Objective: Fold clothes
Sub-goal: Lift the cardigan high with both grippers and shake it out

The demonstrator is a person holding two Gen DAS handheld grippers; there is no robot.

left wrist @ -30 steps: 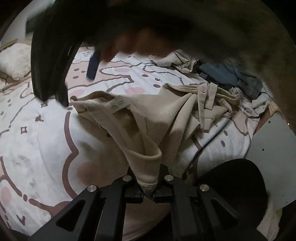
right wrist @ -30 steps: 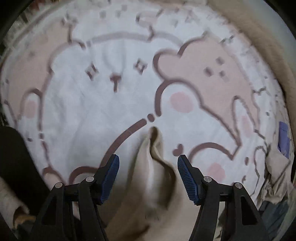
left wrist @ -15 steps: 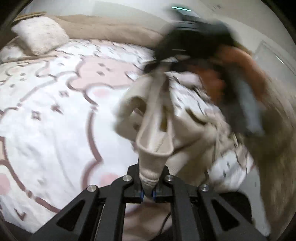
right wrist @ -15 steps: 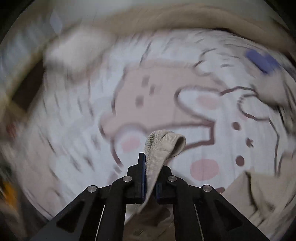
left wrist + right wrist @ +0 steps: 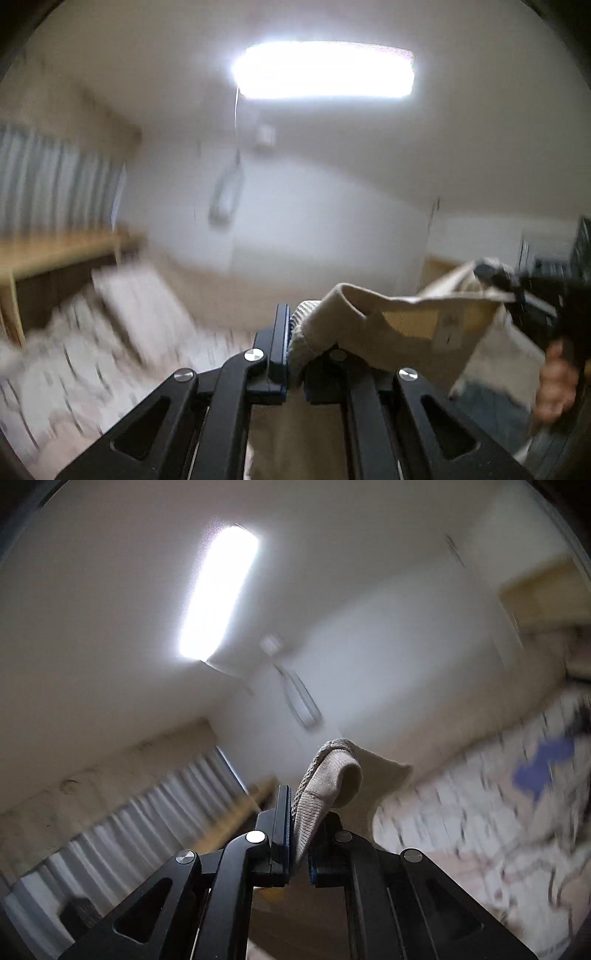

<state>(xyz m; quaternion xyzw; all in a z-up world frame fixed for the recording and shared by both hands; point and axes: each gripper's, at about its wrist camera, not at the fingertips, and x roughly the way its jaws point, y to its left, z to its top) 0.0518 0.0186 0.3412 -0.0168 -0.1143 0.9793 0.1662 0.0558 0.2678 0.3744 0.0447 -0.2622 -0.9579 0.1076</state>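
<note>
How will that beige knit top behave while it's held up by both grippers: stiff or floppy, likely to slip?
Probably floppy: the beige knit top sags between the left gripper and right gripper and curls over the pads. Likely light, since thin edge pinches carry it. Slipping seems unlikely: ribbed knit bunches thickly in both shut jaws.

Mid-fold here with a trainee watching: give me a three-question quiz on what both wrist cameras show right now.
1. True or false: the left hand-held gripper is shut on the beige knit garment.
2. Multiple choice: the right hand-held gripper holds A) a ribbed edge of the garment, B) a pillow, C) nothing.
3. Short answer: in the left wrist view, what spans between the two grippers?

Key: 1 true. 2 A. 3 The garment's upper edge, pulled across to the right gripper, a tag showing.
</note>
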